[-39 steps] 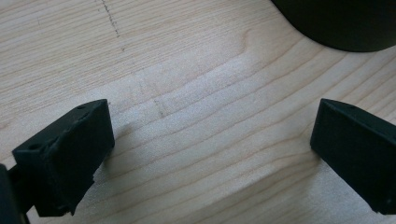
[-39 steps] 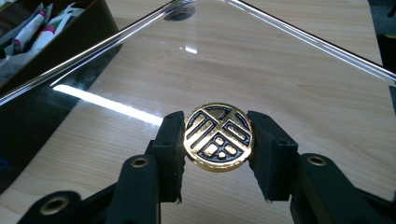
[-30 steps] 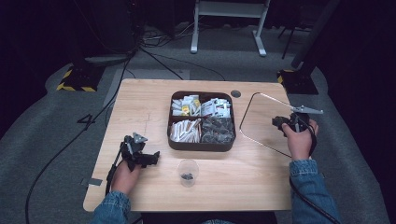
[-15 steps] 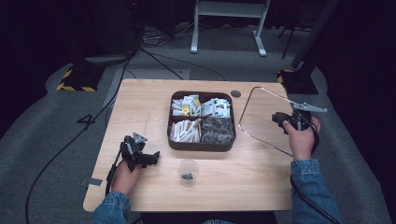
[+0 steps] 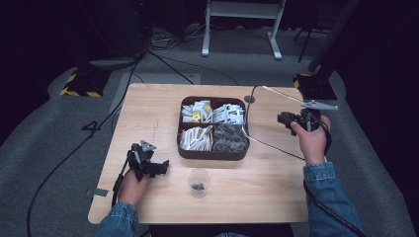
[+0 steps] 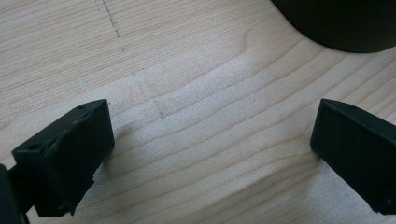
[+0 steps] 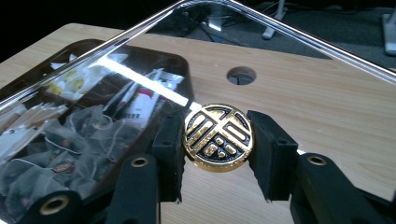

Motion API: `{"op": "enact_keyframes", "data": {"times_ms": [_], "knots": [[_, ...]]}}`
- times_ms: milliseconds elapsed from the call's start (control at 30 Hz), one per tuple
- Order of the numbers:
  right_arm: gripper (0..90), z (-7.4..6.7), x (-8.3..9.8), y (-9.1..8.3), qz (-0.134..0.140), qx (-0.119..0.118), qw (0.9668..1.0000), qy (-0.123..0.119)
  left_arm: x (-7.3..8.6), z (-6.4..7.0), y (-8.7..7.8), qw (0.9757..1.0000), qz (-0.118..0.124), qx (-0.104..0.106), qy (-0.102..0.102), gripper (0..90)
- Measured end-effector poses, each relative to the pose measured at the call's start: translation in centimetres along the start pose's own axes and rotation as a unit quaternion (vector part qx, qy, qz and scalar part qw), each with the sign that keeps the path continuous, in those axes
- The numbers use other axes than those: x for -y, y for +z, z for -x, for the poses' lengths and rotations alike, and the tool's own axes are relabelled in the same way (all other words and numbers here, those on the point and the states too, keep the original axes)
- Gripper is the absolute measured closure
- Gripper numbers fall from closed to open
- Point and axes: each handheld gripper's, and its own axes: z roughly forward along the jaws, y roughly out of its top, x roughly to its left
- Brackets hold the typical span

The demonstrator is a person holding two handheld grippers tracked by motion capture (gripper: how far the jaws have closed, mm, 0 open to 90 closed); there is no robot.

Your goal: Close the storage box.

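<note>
Dark studio floor with cables around a pale wooden worktop (image 5: 148,108). Task thing is the clear transparent box lid (image 7: 154,56) with a round gold-and-black emblem knob (image 7: 217,137): it's held up and tilted over the worktop's right part, its near edge hanging over the right side of the dark brown four-compartment tray (image 5: 184,152) of tea bags and sachets (image 5: 197,138). Right gripper (image 7: 217,154) has its fingers (image 7: 273,151) pinching the knob from both sides, pads pressed on it; in the high view the lid (image 5: 276,118) reads as a thin glinting outline beside the right hand (image 5: 311,140).

Step in hand, as I judge it: lid lifted clear of the tray to open it up, or being carried aside. Next move calls for keeping the knob grip firm and the lid level enough not to swing, then setting it flat on bare wood right of the tray, away from the round cable hole (image 5: 250,99).

Left gripper (image 6: 210,154) rests low over bare wood at the front left, fingers (image 6: 65,154) spread wide, nothing between them. Small clear plastic cup (image 5: 199,182) with dark bits inside stands in front of the tray, near the left gripper.
</note>
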Motion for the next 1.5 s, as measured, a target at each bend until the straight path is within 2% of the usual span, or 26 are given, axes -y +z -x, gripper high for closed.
{"op": "enact_keyframes", "data": {"times_ms": [333, 633, 1133, 1500], "knots": [[58.7, -4.1, -2.4, 2.2, -0.01, -0.035, 0.9987, -0.036, 0.0, 0.0, 0.0, 1.0, 0.0, 0.001, 0.001, 0.0], [58.8, -7.4, -4.3, 4.5, -0.017, -0.06, 0.9956, -0.069, 0.0, 0.0, 0.0, 1.0, 0.001, 0.0, 0.001, 0.0], [58.7, -11.6, -5.7, 7.3, -0.034, -0.096, 0.9903, -0.095, 0.1, 0.0, -0.1, 1.0, 0.0, 0.0, 0.002, 0.0], [58.8, -14.1, -5.8, 9.6, -0.054, -0.112, 0.9861, -0.11, 0.0, -0.2, 0.0, 1.0, 0.0, 0.005, 0.005, 0.0]]}}
